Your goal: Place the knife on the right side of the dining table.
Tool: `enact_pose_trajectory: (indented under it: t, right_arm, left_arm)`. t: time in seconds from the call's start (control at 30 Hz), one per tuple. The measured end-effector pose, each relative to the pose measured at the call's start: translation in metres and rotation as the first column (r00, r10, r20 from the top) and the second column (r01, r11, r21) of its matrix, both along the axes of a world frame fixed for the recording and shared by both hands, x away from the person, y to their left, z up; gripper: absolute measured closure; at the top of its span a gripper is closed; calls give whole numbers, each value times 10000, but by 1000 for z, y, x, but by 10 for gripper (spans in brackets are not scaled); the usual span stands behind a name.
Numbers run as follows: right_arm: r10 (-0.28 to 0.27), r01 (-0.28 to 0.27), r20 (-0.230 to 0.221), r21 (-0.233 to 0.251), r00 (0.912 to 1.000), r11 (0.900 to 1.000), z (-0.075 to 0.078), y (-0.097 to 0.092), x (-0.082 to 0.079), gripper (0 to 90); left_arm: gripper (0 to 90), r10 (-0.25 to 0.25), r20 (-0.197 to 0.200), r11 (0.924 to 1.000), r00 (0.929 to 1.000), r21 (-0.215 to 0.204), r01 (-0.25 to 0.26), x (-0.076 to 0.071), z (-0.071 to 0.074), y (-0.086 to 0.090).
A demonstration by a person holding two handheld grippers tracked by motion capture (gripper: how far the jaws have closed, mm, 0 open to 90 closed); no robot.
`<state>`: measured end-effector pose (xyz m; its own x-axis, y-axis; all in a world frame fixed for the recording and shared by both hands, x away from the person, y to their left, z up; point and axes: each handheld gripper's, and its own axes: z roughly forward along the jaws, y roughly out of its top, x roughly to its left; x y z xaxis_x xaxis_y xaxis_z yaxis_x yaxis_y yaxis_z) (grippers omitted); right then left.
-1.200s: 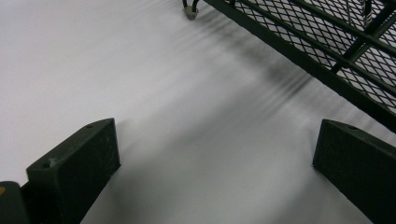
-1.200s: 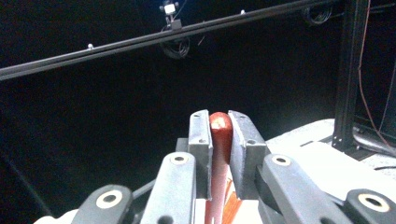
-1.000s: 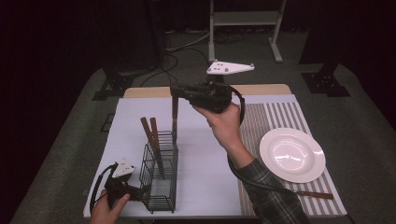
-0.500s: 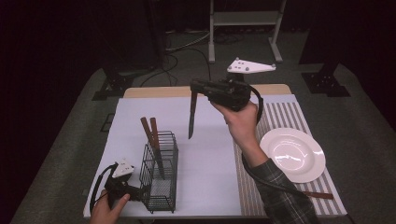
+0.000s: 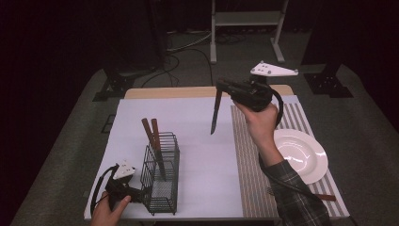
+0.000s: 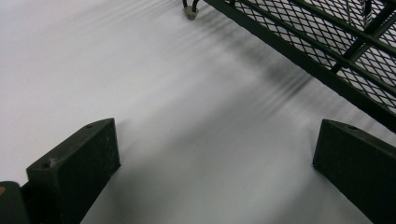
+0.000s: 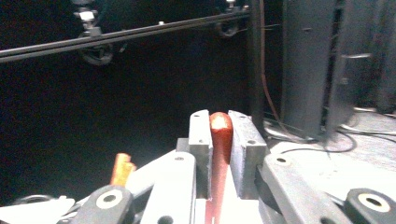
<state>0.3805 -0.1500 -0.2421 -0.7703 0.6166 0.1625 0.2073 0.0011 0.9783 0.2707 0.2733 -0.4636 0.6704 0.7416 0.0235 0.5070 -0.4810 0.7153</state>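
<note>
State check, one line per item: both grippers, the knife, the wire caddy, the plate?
Right gripper: shut on the knife, raised above the table.
Wooden-handled knife: held by its handle, hanging blade down, clear of the table.
Left gripper: open, nothing between the jaws, beside the caddy.
Black wire-mesh cutlery caddy: upright, two wooden-handled utensils standing in it.
White round plate: empty, on the striped mat.

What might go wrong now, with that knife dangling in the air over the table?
1. The right gripper pinches the knife only at its handle tip, blade hanging down; it might swing or slip out.
2. Its point hangs over the white mat; a drop could mark it.
3. If it is headed for the plate, the blade could knock against it.
</note>
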Motion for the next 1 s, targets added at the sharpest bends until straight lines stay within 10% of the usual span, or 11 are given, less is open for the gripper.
enact_pose_trajectory:
  t: [0.4,1.0]
  right_arm:
    - [-1514,1513,-3,-220,9885,9882,-22,-41,13,796]
    - [-3723,3716,-467,-232,9269,9281,-78,-86,45,796]
  left_arm:
    - [0,7,14,10000,10000,-13,-7,0,0,0]
    - [0,2,0,10000,10000,-13,-2,0,0,0]
